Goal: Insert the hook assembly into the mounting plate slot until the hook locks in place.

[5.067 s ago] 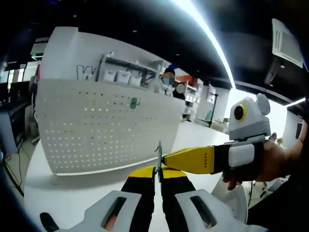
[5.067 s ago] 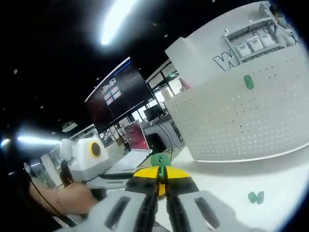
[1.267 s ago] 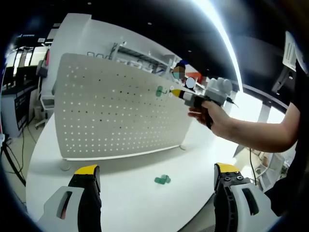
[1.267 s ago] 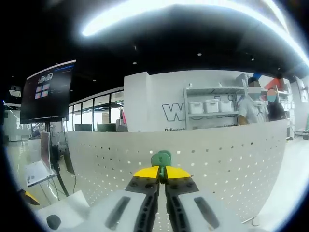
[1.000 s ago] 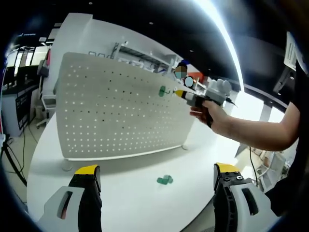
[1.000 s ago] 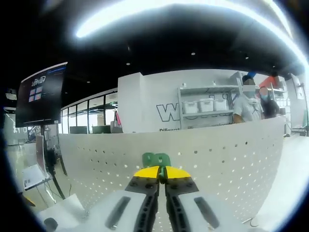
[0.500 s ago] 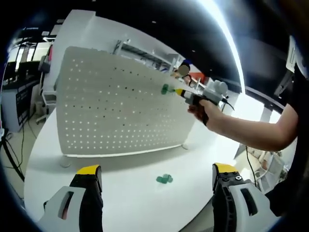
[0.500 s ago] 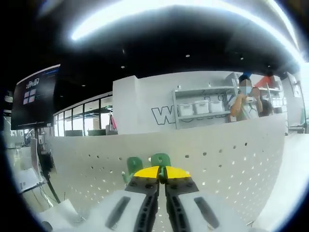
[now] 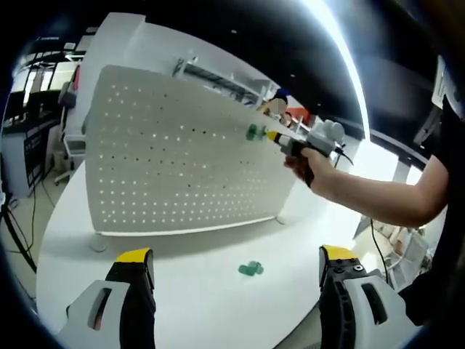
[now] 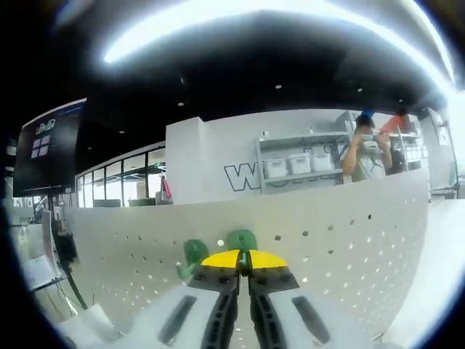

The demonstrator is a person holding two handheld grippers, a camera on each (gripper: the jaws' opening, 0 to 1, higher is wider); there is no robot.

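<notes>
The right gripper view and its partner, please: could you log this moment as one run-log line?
right gripper: shut on green hook, at pegboard | left gripper: open, low over table | second green hook: on pegboard | green pieces: on table

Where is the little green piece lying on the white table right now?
In the left gripper view, the green piece lies on the white table, in front of the pegboard and toward its right end, between the left gripper's open jaws.

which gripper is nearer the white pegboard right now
Right. The right gripper is up at the pegboard, shut on a green hook at its face. The left gripper hangs open, low over the table, back from the board.
</notes>
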